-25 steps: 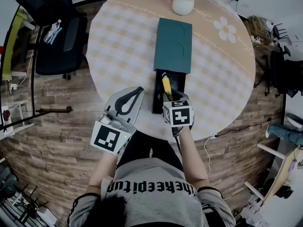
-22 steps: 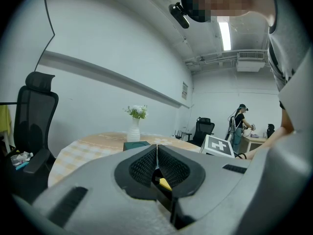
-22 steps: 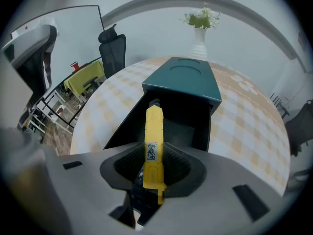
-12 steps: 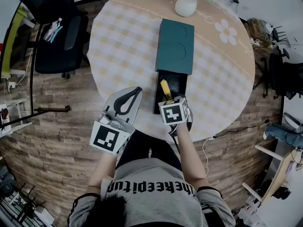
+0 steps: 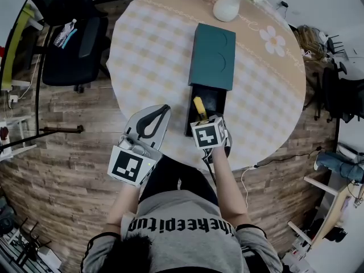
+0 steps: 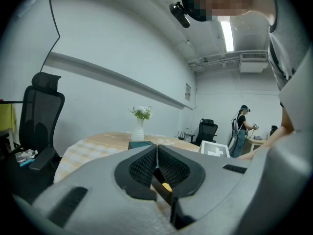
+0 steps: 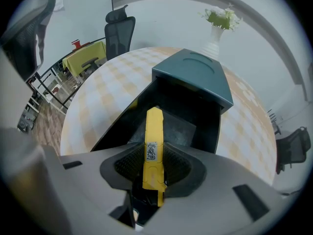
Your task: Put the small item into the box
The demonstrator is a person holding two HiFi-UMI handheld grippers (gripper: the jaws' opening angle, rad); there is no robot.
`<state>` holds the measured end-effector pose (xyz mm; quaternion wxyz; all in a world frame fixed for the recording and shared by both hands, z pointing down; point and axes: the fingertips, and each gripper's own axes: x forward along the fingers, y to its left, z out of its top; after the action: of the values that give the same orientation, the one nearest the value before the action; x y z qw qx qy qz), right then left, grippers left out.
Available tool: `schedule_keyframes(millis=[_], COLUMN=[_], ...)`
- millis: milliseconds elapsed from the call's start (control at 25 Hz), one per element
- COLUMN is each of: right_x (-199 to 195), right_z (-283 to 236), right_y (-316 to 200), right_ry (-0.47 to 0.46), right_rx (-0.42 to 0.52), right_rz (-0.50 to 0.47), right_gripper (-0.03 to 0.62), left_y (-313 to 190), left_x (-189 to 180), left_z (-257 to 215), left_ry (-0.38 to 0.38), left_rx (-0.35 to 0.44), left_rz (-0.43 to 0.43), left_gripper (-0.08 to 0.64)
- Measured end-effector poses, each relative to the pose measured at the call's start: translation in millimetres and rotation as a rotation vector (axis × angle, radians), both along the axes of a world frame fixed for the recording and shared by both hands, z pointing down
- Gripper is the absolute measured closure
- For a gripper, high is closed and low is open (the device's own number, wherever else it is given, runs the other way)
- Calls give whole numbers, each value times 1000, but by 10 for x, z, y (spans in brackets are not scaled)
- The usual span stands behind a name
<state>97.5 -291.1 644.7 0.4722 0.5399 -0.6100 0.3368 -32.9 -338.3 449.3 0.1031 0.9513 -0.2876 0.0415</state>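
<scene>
A dark teal box (image 5: 213, 56) lies on the round table, its black inner drawer (image 5: 215, 102) pulled out toward me. My right gripper (image 5: 200, 111) is shut on a slim yellow item (image 7: 152, 146), which points forward over the open drawer (image 7: 193, 116); the yellow item's tip (image 5: 198, 105) shows above the drawer in the head view. The teal sleeve (image 7: 195, 75) sits just beyond. My left gripper (image 5: 164, 110) rests at the table's near edge, left of the drawer, jaws closed together with nothing between them (image 6: 156, 155).
A white vase with flowers (image 5: 227, 5) stands at the table's far side. The tablecloth (image 5: 148, 56) is yellow check. A black office chair (image 5: 74, 44) stands left of the table. Cables and clutter lie on the wooden floor at the right.
The right gripper has shifted slightly left and forward with the yellow item, now over the open drawer. The left gripper has stayed put.
</scene>
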Motion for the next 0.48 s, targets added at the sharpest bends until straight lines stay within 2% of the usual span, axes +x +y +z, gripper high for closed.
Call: schedule_keyframes(millis=[120,280,400,480], right_x=[-3,3,-2,-7], right_z=[-5,-13,-18,-52], right_y=[-2,-14,-15,-19], right_ry=[4,14,8,-6], right_rx=[5,31,56,83], right_rz=[-2,2,1,3], right_gripper=[471,466,456,456], left_y=[29,30,77,110], left_x=[-8,-29,-45,-68], left_z=[2,-34,-16,4], left_ry=[2,7,1,-13], left_rx=[-36,13,-25,-17], left_rz=[-6,-3,-12,-13], left_gripper=[538,538,538,538])
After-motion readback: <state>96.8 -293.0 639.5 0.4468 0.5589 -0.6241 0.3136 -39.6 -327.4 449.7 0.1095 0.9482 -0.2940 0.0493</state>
